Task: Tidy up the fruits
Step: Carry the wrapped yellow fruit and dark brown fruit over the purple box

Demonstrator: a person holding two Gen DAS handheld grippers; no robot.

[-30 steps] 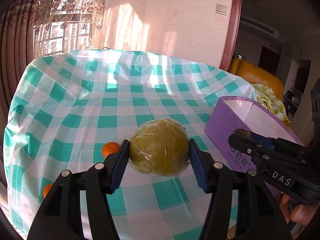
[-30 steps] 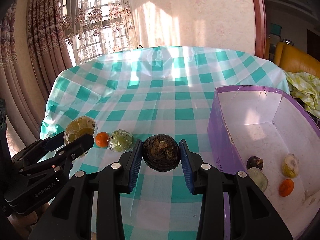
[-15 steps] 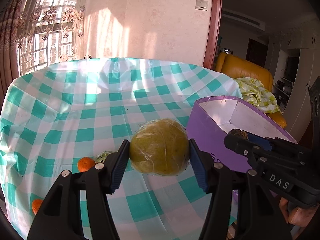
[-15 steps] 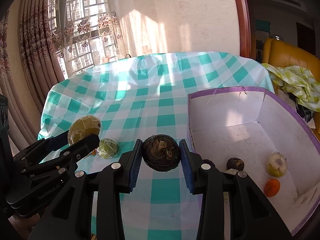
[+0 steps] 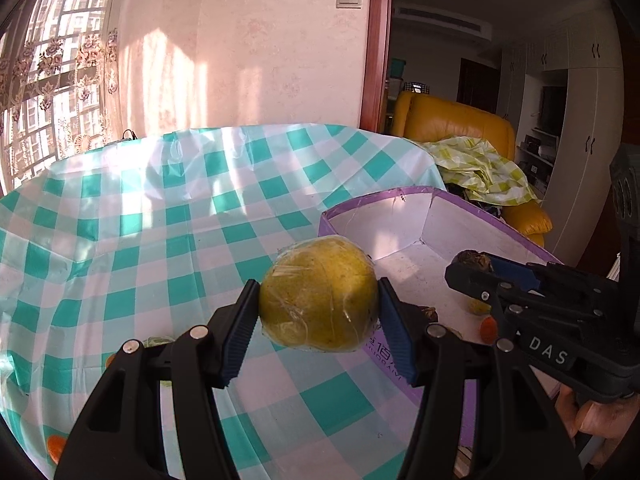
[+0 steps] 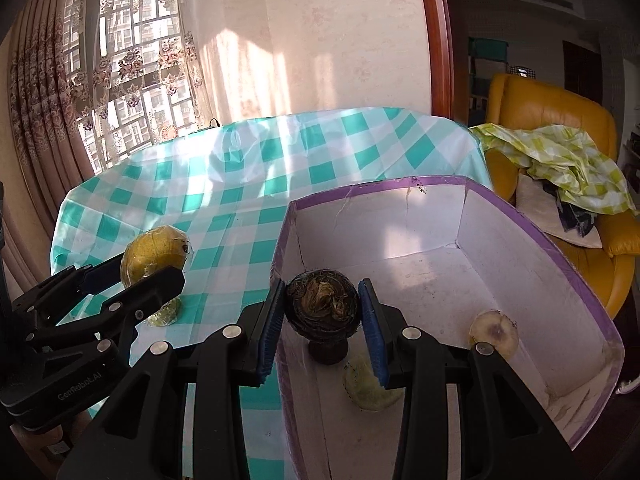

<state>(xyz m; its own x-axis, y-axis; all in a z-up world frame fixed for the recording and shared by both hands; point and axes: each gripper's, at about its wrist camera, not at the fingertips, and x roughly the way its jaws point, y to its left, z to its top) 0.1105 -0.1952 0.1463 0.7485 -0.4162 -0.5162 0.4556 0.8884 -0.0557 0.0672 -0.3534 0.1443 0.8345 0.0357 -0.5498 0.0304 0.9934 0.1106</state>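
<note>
Above the near left corner of the purple box (image 6: 536,236), a dark, rough round fruit (image 6: 321,305) sits clamped between the blue pads of the right gripper (image 6: 321,316). Below it, on the box's white floor, lie a small dark fruit (image 6: 327,350), a pale greenish piece (image 6: 366,388) and a pale cut piece (image 6: 494,332) nearer the right wall. From the left wrist view an orange fruit (image 5: 489,329) also shows on the box floor.

Left of the box, over the green-and-white checked tablecloth (image 5: 160,240), the left gripper (image 5: 318,310) is closed on a large yellow-green fruit wrapped in clear film (image 5: 318,294), its pads pressing both sides. That fruit hangs just outside the box's near left wall. On the cloth farther left of the box lie a small green wrapped fruit (image 6: 164,314) and an orange fruit (image 5: 56,446) near the table edge. Beyond the box stands a yellow armchair (image 6: 552,112) with a yellow-green checked cloth (image 6: 560,156) draped over it.
</note>
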